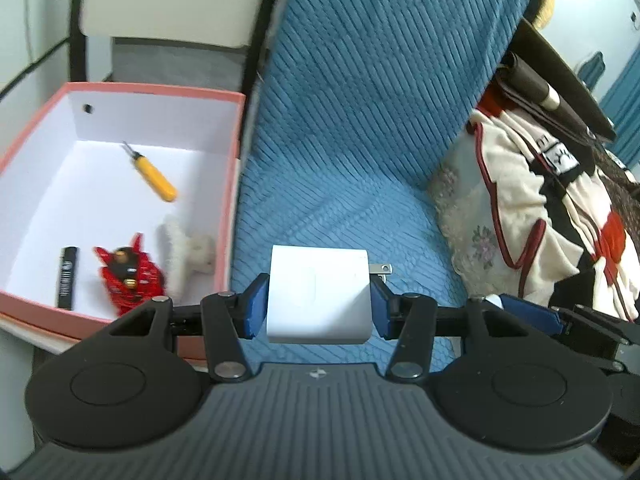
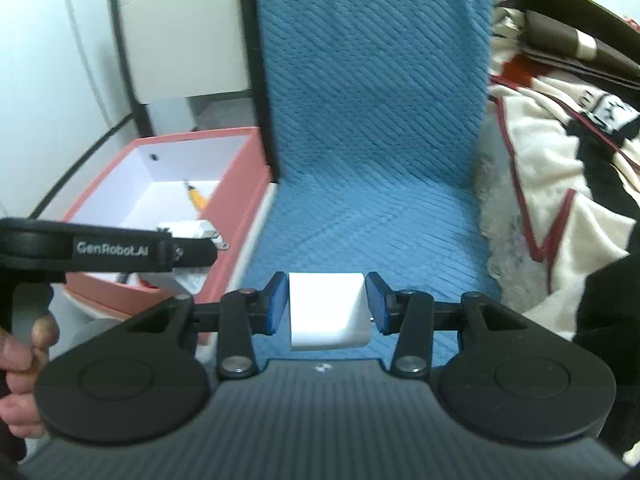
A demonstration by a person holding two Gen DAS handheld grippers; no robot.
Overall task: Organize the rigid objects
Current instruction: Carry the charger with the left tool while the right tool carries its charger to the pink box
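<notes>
My left gripper (image 1: 318, 300) is shut on a white plug adapter (image 1: 318, 294) whose metal prongs stick out to the right, held above the blue quilted cover. My right gripper (image 2: 327, 308) is shut on a second white plug adapter (image 2: 326, 310), also lifted over the blue cover. A pink box (image 1: 32, 132) with a white inside sits at the left. It holds a yellow-handled tool (image 1: 154, 174), a black stick (image 1: 68, 278), a red beaded charm (image 1: 130, 276) and a white fluffy clip (image 1: 190, 248). In the right wrist view the left gripper (image 2: 208, 236) with its adapter hangs over the pink box (image 2: 236, 196).
A blue quilted cover (image 1: 360, 120) spreads over the seat and backrest. A cream, red and black blanket (image 1: 532, 200) and dark bags (image 1: 552, 92) lie at the right. A white cabinet with black edging (image 2: 180, 40) stands behind the box. A person's fingers (image 2: 24, 360) grip the left handle.
</notes>
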